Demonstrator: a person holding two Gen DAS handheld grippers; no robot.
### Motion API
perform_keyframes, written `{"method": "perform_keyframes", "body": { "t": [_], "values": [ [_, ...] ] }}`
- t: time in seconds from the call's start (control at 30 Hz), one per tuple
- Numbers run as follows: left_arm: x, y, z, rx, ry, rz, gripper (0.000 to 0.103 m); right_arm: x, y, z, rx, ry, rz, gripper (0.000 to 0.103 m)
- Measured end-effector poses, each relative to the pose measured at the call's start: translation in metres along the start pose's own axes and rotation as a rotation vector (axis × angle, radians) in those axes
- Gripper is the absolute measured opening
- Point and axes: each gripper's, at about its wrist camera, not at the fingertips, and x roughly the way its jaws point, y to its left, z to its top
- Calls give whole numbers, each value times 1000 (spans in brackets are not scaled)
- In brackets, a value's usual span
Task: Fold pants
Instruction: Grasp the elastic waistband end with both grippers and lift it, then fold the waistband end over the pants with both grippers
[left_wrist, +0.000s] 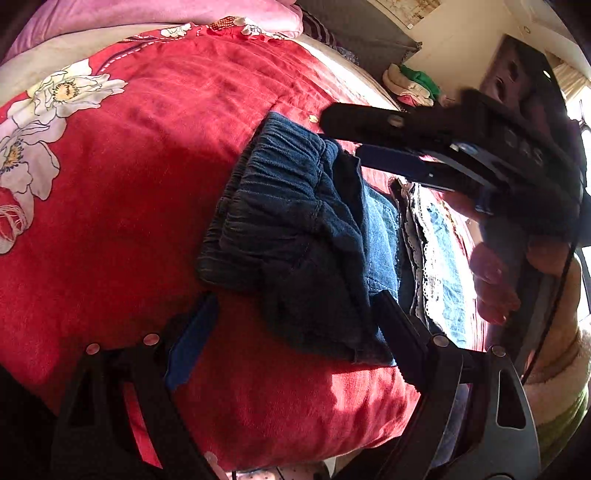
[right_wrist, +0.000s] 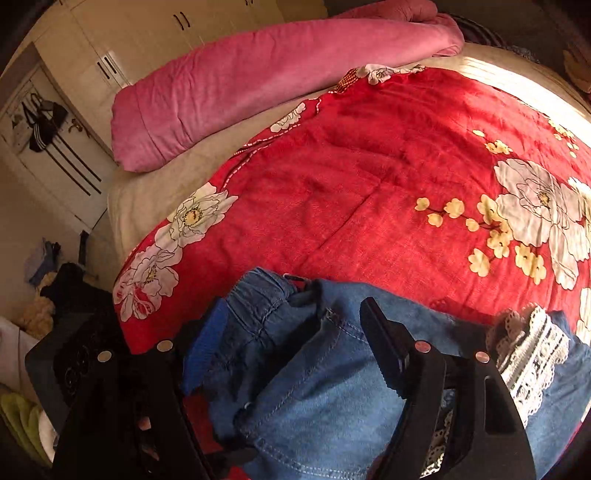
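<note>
Pants (left_wrist: 295, 229): blue denim, bunched into a rough fold on the red bedspread; in the left wrist view the gathered elastic waistband faces 10 o'clock and the cloth runs toward 4 o'clock.
Lace trim (right_wrist: 532, 354): white lace on the denim, at 3 o'clock of the pants in the right wrist view.
Left gripper (left_wrist: 295, 332): jaws spread wide, nothing pinched. One blue-padded finger (left_wrist: 192, 343) lies over bare red cloth at 7 o'clock of the pants; the other finger sits at the pants' 4 o'clock edge.
Right gripper (right_wrist: 295, 343): jaws apart, hanging over the denim. The cloth shows between the fingers, but the pads do not press on it. In the left wrist view it comes in from 2 o'clock, above the pants.
Hand (left_wrist: 495, 280): a person's fingers wrap the right gripper's handle at 3 o'clock.
Bedspread (right_wrist: 369, 192): red with white flowers, covering the bed.
Pink quilt (right_wrist: 258, 81): rolled, lying at 11 o'clock of the bed, well apart from the pants.
Wardrobe (right_wrist: 122, 40): cream doors, at 10 o'clock beyond the bed.
</note>
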Motion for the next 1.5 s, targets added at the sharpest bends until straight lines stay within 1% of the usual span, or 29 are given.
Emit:
{"method": "perform_keyframes", "body": {
  "t": [0.13, 0.2, 0.23, 0.3, 0.4, 0.43, 0.47, 0.53, 0.57, 0.63, 0.67, 0.7, 0.73, 0.83, 1.0, 1.07, 1.17, 1.33, 1.37, 1.4, 1.43, 1.47, 1.5],
  "values": [
    [3, 0, 1, 0, -1, 1, 79, 22, 5, 6, -32, 65, 2, 76],
    [4, -1, 2, 3, -2, 3, 79, 35, 3, 7, -21, 107, -1, 76],
    [6, -1, 3, 0, -2, 1, 79, 40, 1, 6, -21, 120, 3, 74],
    [9, 0, 5, -3, -1, 0, 79, 49, 1, 3, -32, 141, 3, 57],
    [13, 2, 6, -25, 2, -13, 79, 48, 2, 0, -40, 120, 16, 48],
    [14, 2, 7, -29, 0, -16, 77, 46, 3, -1, -42, 109, 16, 44],
    [15, 2, 8, -27, -2, -14, 74, 44, 3, -3, -44, 100, 15, 42],
    [16, -2, 8, -3, -13, 23, 55, 37, 2, -6, -40, 75, 23, 39],
    [17, -5, 7, 16, -16, 29, 53, 33, 0, -6, -34, 64, 30, 37],
    [16, -8, 6, 21, -17, -1, 37, 26, -3, -9, -14, 39, 53, 34],
    [16, -10, 6, 25, -17, -14, 32, 20, -5, -10, -7, 23, 66, 33],
    [15, -14, 6, 36, -18, -22, 24, 13, -7, -11, 0, 8, 77, 32],
    [12, -13, 8, 50, -25, -14, 24, 4, -9, -13, 3, -11, 88, 31],
    [6, -30, 9, 94, -58, -2, 24, -26, -15, -18, 8, -82, 111, 31],
    [2, -73, 11, 206, -103, 7, 24, -83, -46, -32, 59, -197, 124, 31],
    [5, -92, 11, 256, -107, 7, 24, -104, -63, -43, 87, -233, 128, 31],
    [15, -120, 12, 331, -111, 26, 24, -129, -91, -62, 141, -276, 128, 31],
    [41, -159, 8, 407, -86, 33, 24, -152, -129, -93, 215, -322, 125, 31],
    [46, -166, 6, 418, -83, 35, 25, -155, -136, -100, 229, -328, 123, 32],
    [48, -173, 0, 436, -76, 35, 30, -158, -144, -107, 253, -336, 121, 35],
    [53, -178, -3, 451, -68, 35, 34, -160, -152, -115, 275, -342, 122, 35],
    [55, -182, -8, 453, -61, 29, 36, -162, -159, -123, 302, -348, 121, 36],
    [56, -186, -15, 460, -51, 14, 41, -164, -166, -131, 329, -357, 120, 39]
  ]
}}
